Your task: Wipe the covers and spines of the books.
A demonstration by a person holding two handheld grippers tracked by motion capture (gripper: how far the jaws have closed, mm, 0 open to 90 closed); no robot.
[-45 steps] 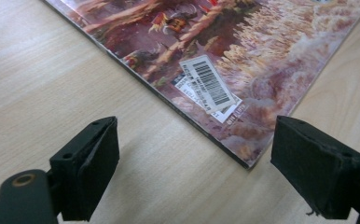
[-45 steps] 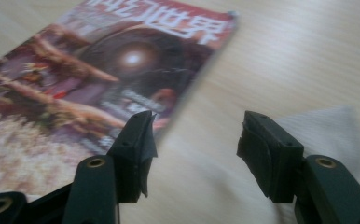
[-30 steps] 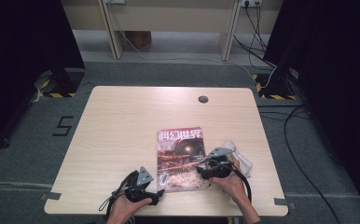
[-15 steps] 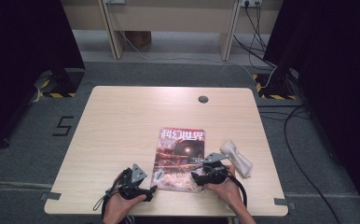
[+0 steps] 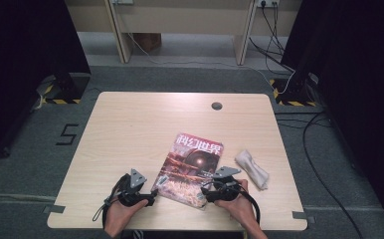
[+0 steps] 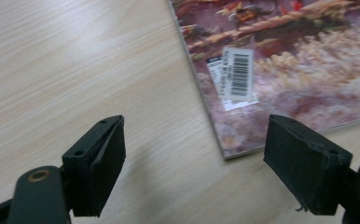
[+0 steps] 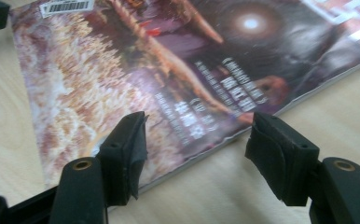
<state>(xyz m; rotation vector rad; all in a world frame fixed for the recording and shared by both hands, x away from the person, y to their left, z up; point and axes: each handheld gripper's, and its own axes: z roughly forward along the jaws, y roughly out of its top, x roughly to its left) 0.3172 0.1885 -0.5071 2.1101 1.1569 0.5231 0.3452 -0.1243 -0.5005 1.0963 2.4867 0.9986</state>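
A magazine [image 5: 192,167] with a dark red cover lies flat on the wooden table [image 5: 145,129], slightly turned. My left gripper [image 5: 151,197] is open at its near left corner. In the left gripper view that corner and its barcode sticker [image 6: 238,74] lie between the spread jaws of the gripper [image 6: 201,172], which do not touch them. My right gripper [image 5: 206,191] is open at the near right corner. In the right gripper view the magazine [image 7: 169,79] has its edge between the jaws of that gripper [image 7: 197,154].
A crumpled white cloth [image 5: 252,169] lies just right of the magazine, close to the right hand. A round cable hole [image 5: 217,105] sits near the table's far edge. The near table edge is right under both hands.
The right gripper has slid toward the near edge along the magazine's right side. The left gripper has shifted a little to the left. Both stay open.
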